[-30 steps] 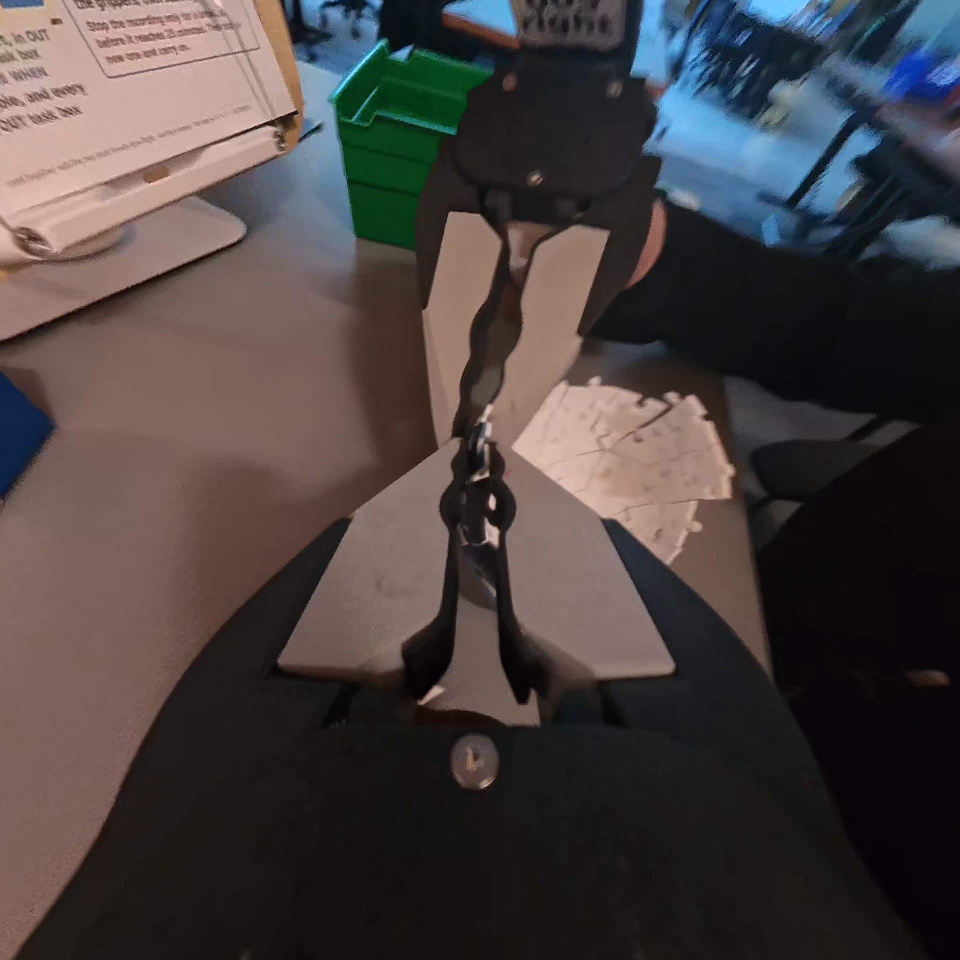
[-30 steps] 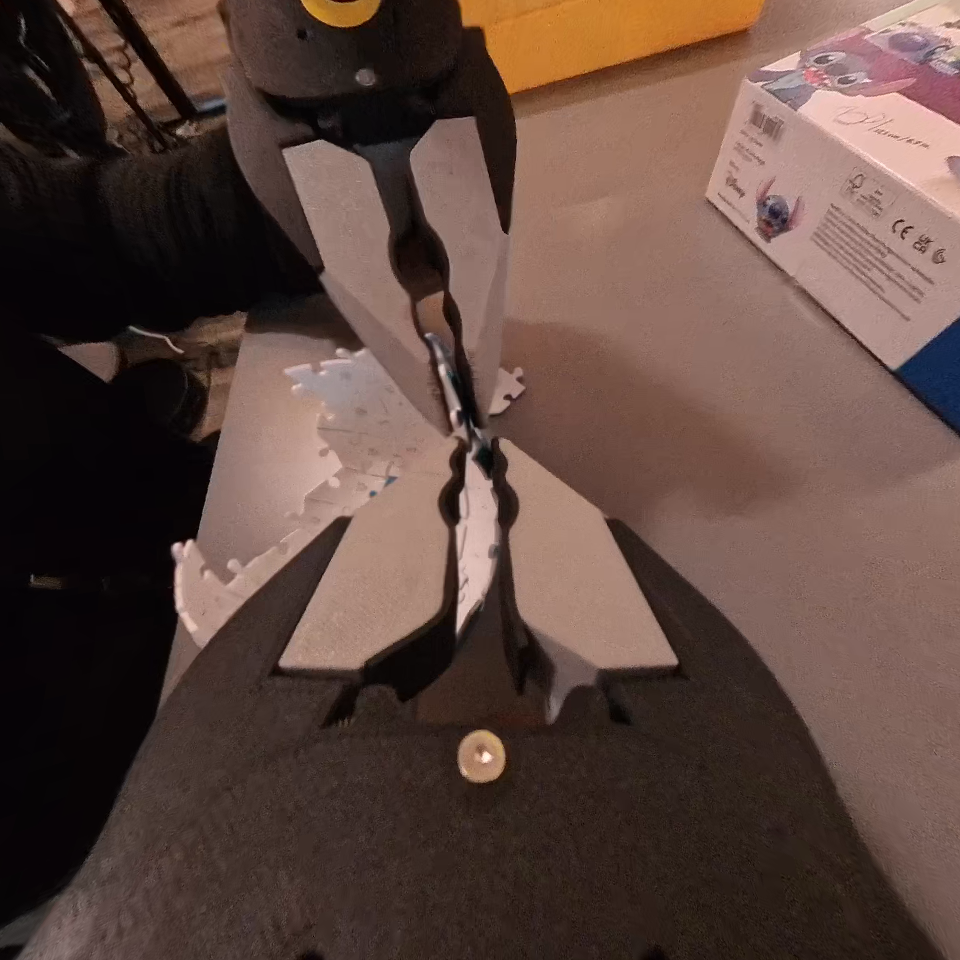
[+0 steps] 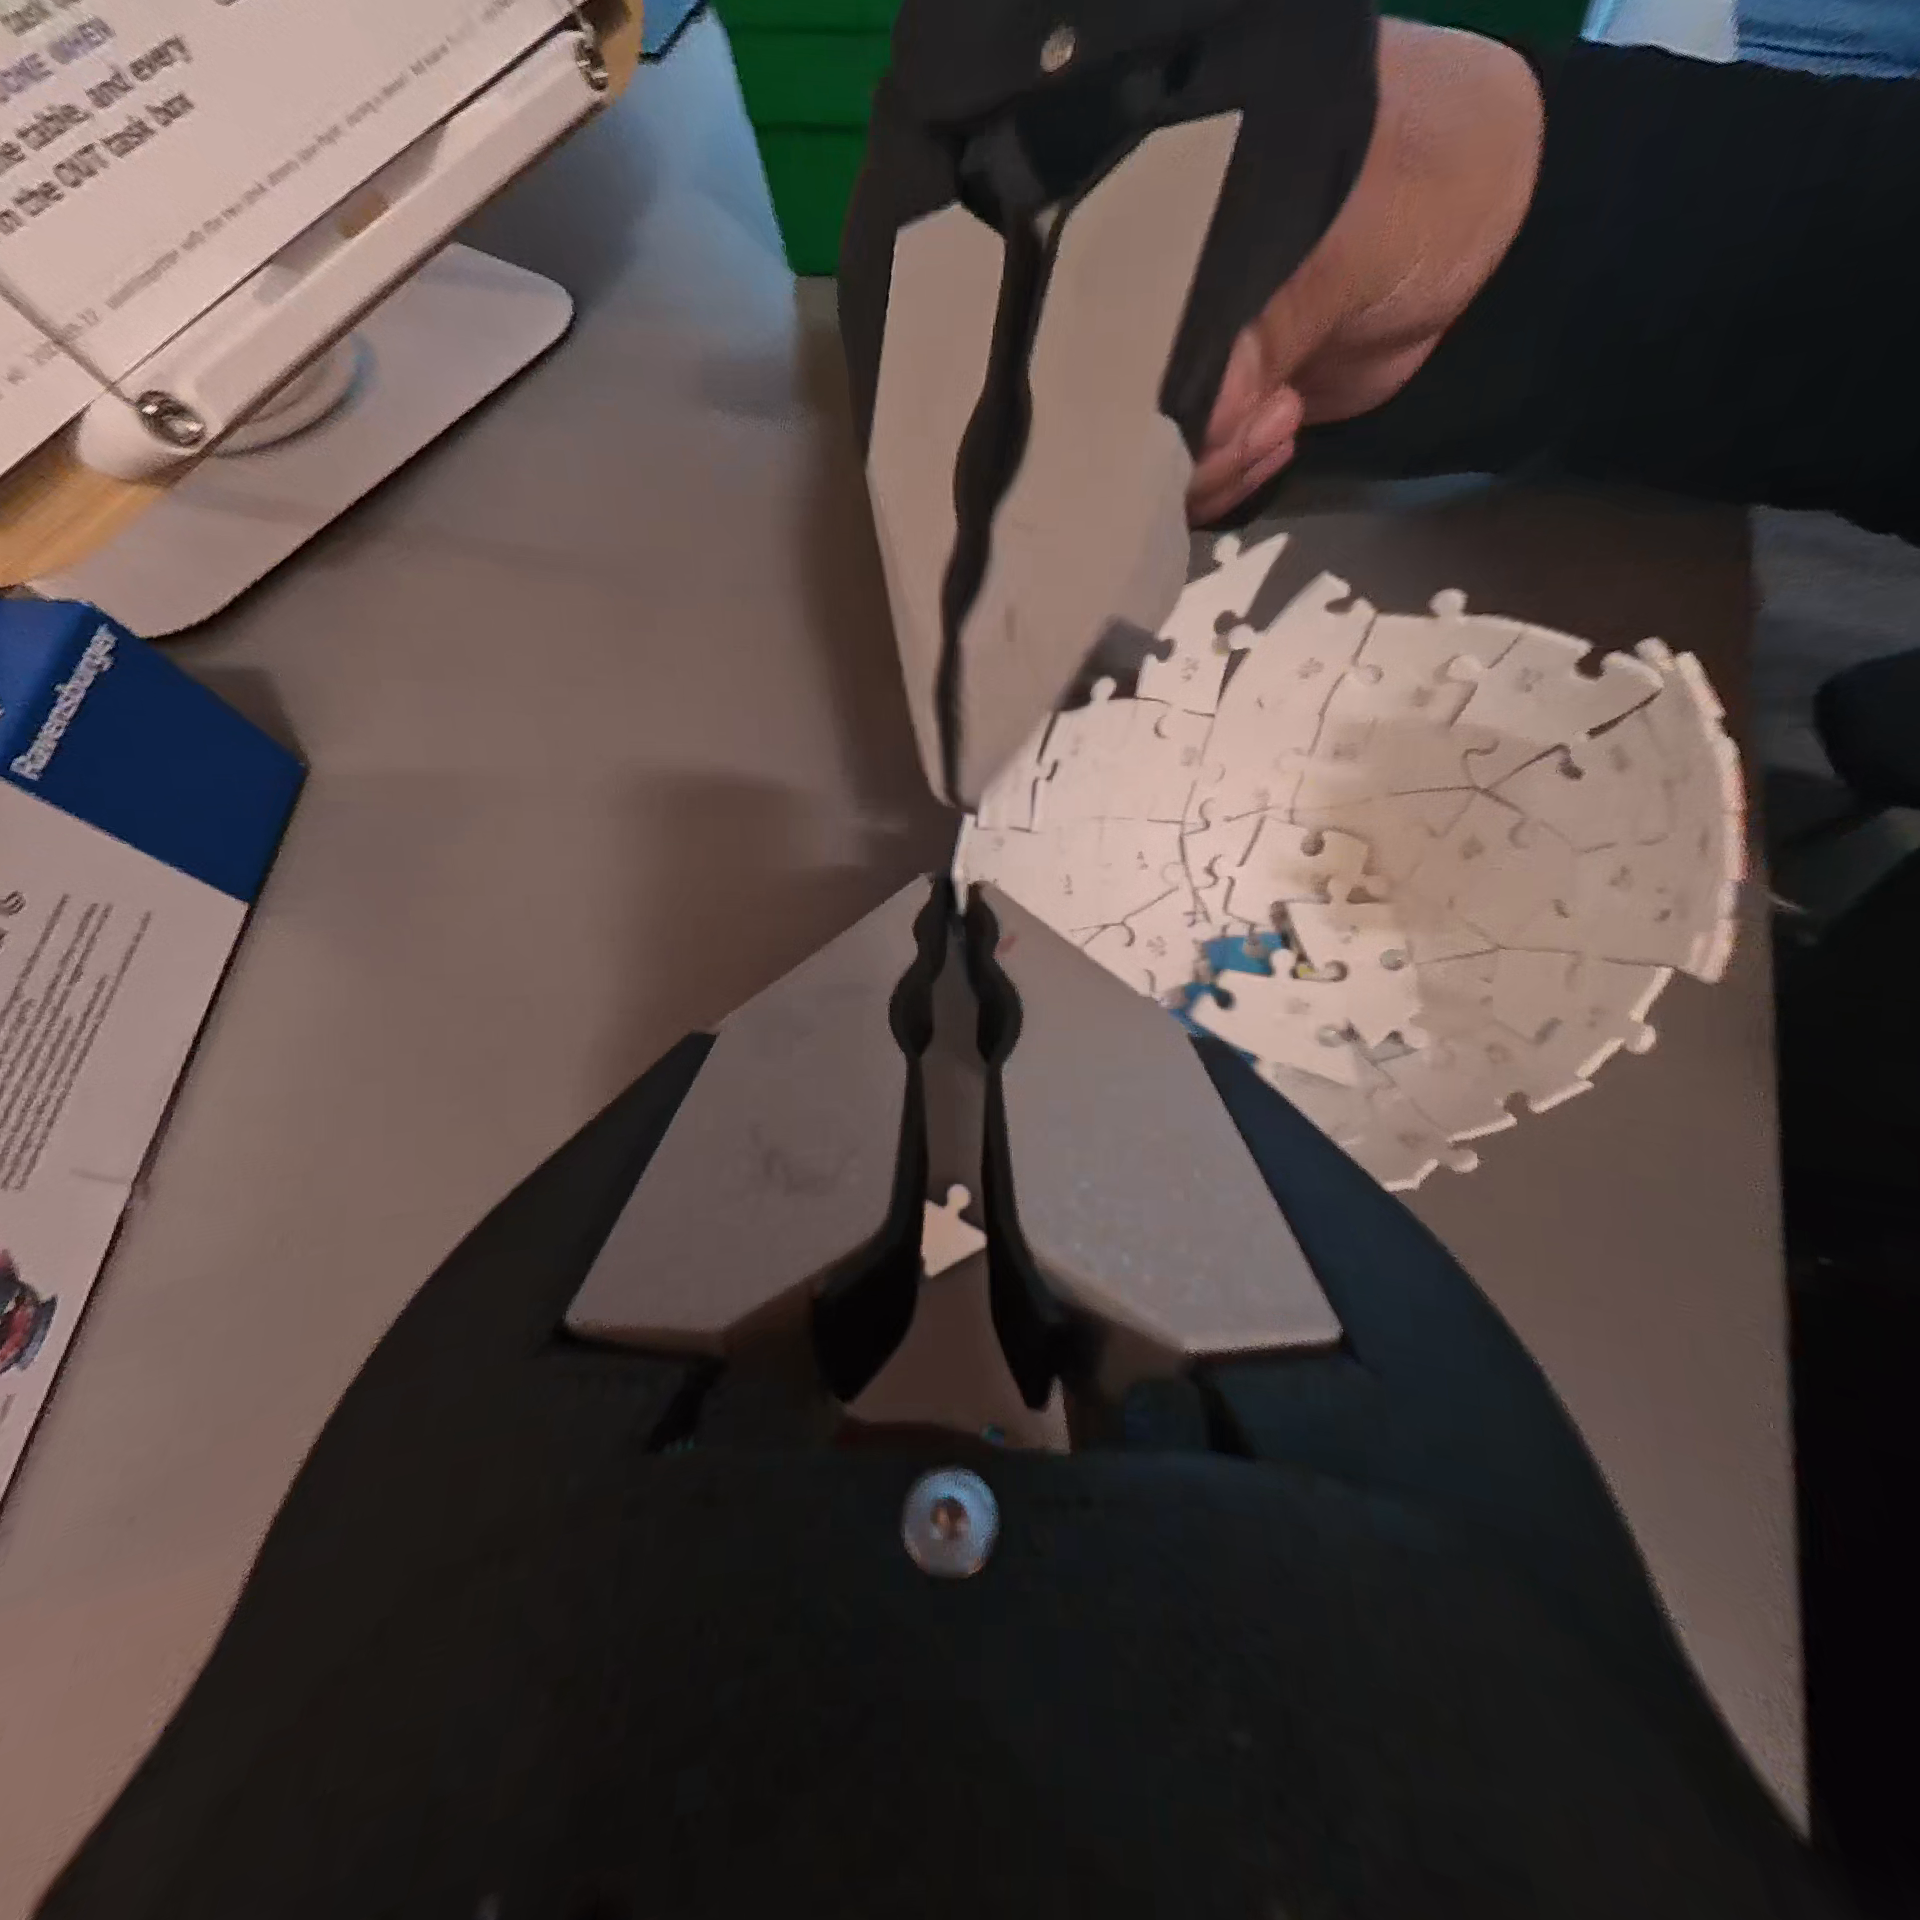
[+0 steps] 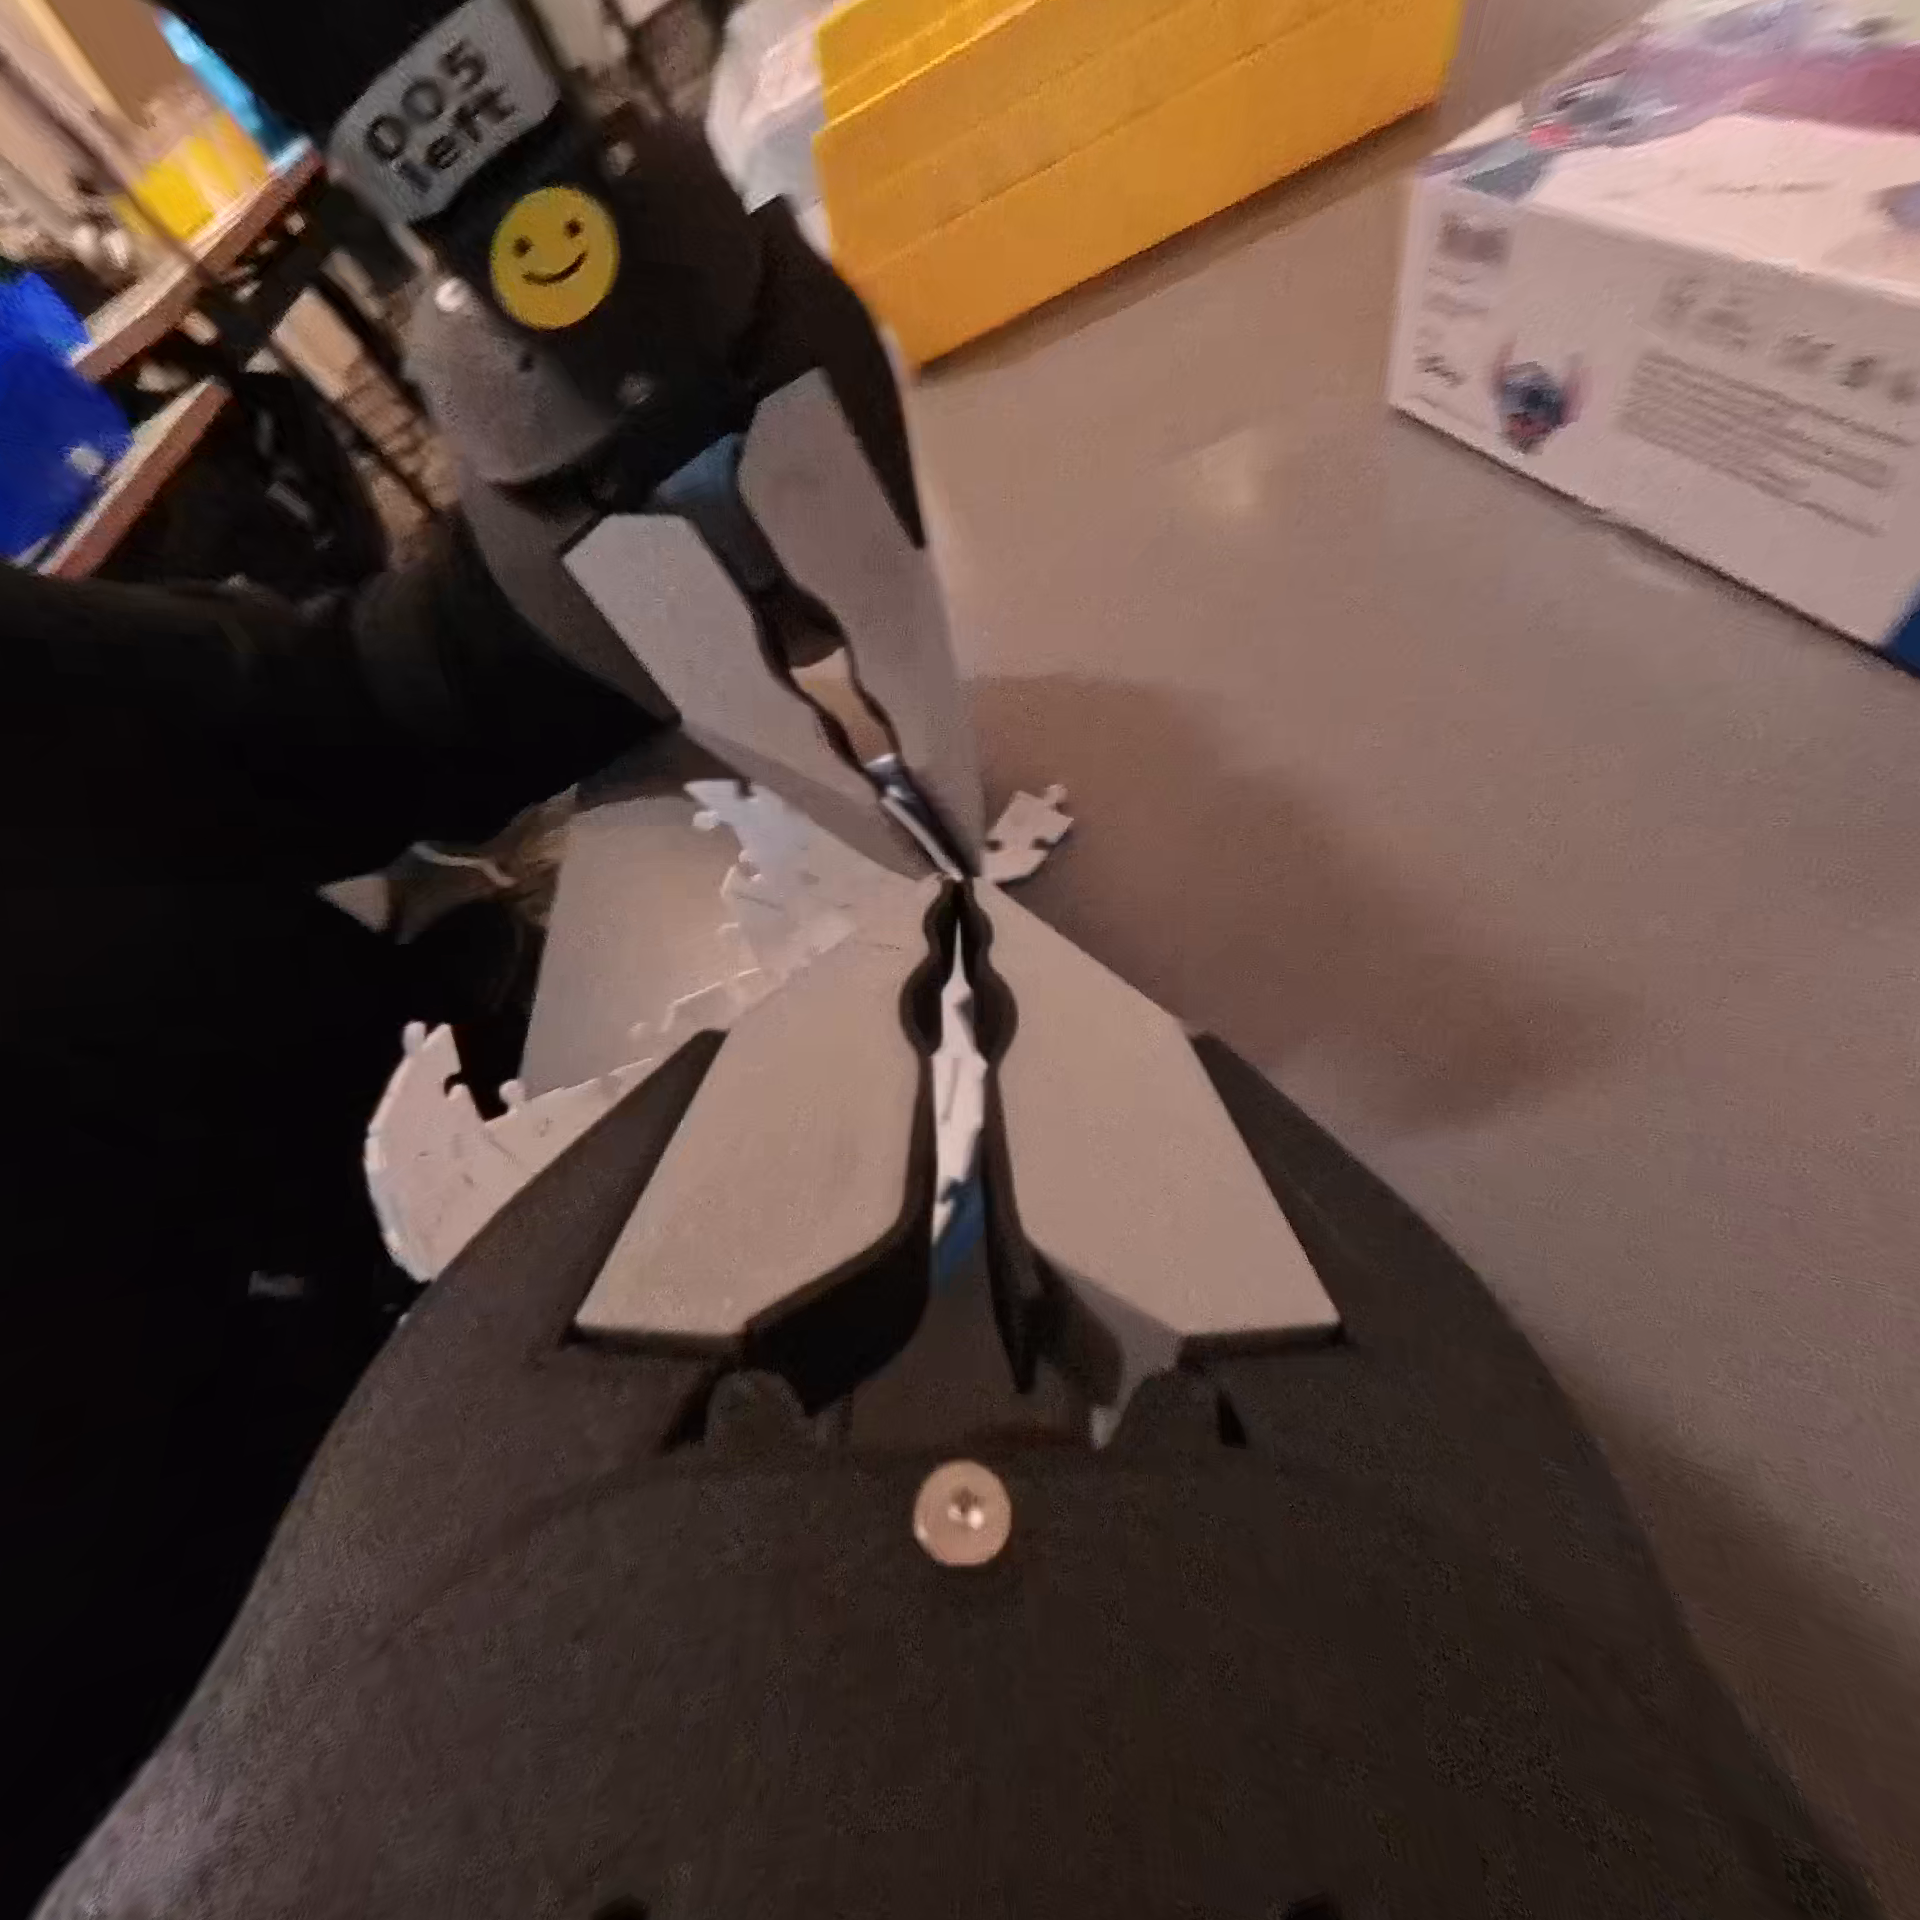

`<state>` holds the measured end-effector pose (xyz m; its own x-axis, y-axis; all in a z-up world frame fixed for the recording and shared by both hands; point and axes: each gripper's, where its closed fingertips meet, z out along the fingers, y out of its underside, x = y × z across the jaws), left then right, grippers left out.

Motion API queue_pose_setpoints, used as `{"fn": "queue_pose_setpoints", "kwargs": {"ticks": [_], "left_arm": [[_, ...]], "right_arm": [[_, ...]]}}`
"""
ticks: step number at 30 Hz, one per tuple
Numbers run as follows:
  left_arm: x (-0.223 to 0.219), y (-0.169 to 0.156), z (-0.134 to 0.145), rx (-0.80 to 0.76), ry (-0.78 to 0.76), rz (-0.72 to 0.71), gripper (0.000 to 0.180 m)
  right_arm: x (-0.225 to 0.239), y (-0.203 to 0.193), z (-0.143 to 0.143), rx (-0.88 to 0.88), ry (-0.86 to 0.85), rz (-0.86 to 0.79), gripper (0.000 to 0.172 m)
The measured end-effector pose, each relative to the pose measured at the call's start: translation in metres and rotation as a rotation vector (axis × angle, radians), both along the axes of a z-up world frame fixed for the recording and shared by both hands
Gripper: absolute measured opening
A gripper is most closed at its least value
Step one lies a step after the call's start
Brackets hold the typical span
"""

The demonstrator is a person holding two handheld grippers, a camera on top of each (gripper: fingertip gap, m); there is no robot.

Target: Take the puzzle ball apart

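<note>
Both pairs of jaws are sitting closed, tip to tip, on the same rim of a half-built puzzle shell point(image 3: 1455, 831). The left gripper point(image 3: 954, 894) is pinching that thin white rim from one side. From the right wrist view, a sliver of white and blue edge is showing between its pressed pads point(image 4: 878, 727). The right gripper point(image 4: 956, 896) is meeting it from the opposite side, its jaws also clamped, with the white shell running edge-on between its fingers. A hand point(image 3: 1382, 260) in a dark sleeve is gripping the right tool from behind.

The shell is curving like a bowl, white inside with a few blue patches, and it is sitting by the counter point(image 3: 520, 779) edge nearest the person. One loose puzzle piece point(image 4: 1029, 831) is lying flat on the counter just beside the two sets of fingertips.

Farther out, a blue and white box point(image 3: 104, 831) is lying toward the counter's left edge. A stand with a printed sheet point(image 3: 260, 208) and a green bin point(image 3: 810, 156) are standing along the far edge. A yellow bin point(image 4: 1091, 156) and a white picture box point(image 4: 1662, 364) are resting well apart from the grippers.
</note>
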<state>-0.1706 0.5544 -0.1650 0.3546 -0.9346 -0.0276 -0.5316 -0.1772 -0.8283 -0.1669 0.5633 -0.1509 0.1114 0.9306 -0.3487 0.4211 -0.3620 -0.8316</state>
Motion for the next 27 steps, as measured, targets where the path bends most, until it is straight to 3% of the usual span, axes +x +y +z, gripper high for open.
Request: {"fn": "queue_pose_setpoints", "kwargs": {"ticks": [2, 4, 5, 6, 9, 10, 11, 13, 16, 18, 21, 25, 27], "left_arm": [[-0.002, 0.004, -0.003, -0.006, -0.009, 0.017, 0.000], [-0.001, 0.005, -0.001, 0.008, -0.038, 0.009, 0.000], [0.001, 0.003, 0.002, 0.029, -0.041, -0.009, 0.000], [0.003, 0.002, 0.005, 0.050, -0.042, -0.018, 0.000], [0.012, -0.001, 0.017, 0.081, -0.087, -0.040, 0.000], [0.015, -0.005, 0.018, 0.041, -0.100, -0.052, 0.000], [0.016, -0.004, 0.017, -0.019, -0.120, -0.036, 0.000], [0.015, 0.001, 0.018, -0.197, -0.235, 0.012, 0.001], [0.013, 0.008, 0.032, -0.485, -0.529, 0.039, 0.003], [0.013, 0.011, 0.036, -0.546, -0.606, 0.039, 0.005], [0.014, 0.006, 0.030, -0.480, -0.497, 0.006, 0.012], [0.000, 0.008, 0.006, -0.228, -0.218, 0.034, 0.019], [0.004, 0.002, 0.007, -0.196, -0.211, -0.008, 0.007]], "right_arm": [[0.014, 0.019, 0.005, 0.111, -0.016, -0.079, 0.000], [0.020, 0.015, 0.013, 0.147, -0.009, -0.058, 0.000], [0.019, 0.011, 0.013, 0.141, -0.020, -0.040, 0.006], [0.018, 0.005, 0.007, 0.118, -0.051, -0.008, 0.028], [0.005, -0.011, -0.012, 0.115, -0.138, 0.093, 0.028], [0.000, -0.015, -0.015, 0.148, -0.159, 0.121, 0.023], [-0.003, -0.016, -0.018, 0.199, -0.184, 0.133, 0.001], [-0.005, -0.010, -0.019, 0.326, -0.221, 0.097, 0.002], [-0.006, -0.005, -0.007, 0.451, -0.194, 0.037, 0.004], [-0.004, -0.002, -0.003, 0.517, -0.204, 0.013, 0.004], [-0.001, 0.002, -0.008, 0.510, -0.222, -0.006, 0.000], [-0.001, -0.006, -0.005, 0.372, -0.149, 0.035, 0.000], [-0.001, -0.006, -0.003, 0.353, -0.132, 0.042, 0.000]]}}
